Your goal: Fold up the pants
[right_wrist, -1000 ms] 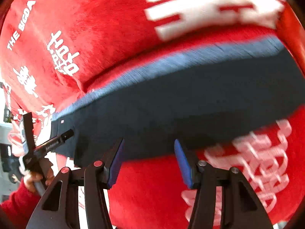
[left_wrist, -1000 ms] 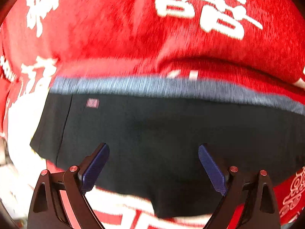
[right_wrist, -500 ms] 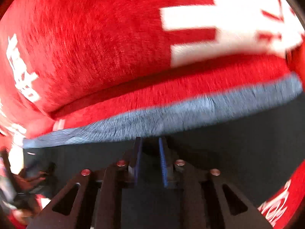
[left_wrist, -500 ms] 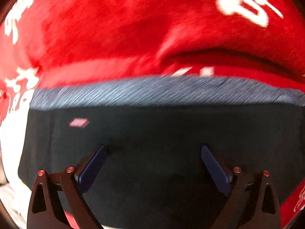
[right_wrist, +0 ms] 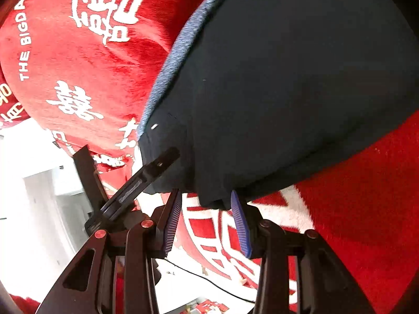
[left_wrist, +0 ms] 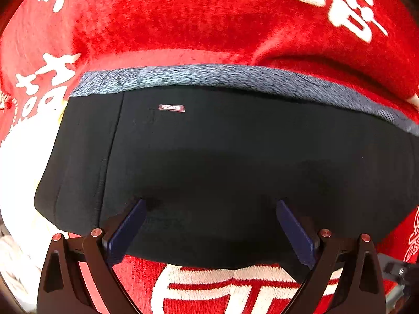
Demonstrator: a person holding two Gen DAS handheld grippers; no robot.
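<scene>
While the dark pants [left_wrist: 235, 162] lie folded flat on a red blanket [left_wrist: 183, 21] printed with white characters, grey waistband [left_wrist: 235, 78] along the far edge, the left gripper [left_wrist: 210, 225] hovers spread over the near hem, holding nothing; the right gripper [right_wrist: 205, 217] stands partly open around a near corner of the cloth, fingers [right_wrist: 239, 225] apparently not yet pinching; the step in hand looks like taking hold for another fold, which calls for closing on that corner and lifting it across; half a second earlier the right fingers were nearly together over the waistband, and the left has backed off slightly.
</scene>
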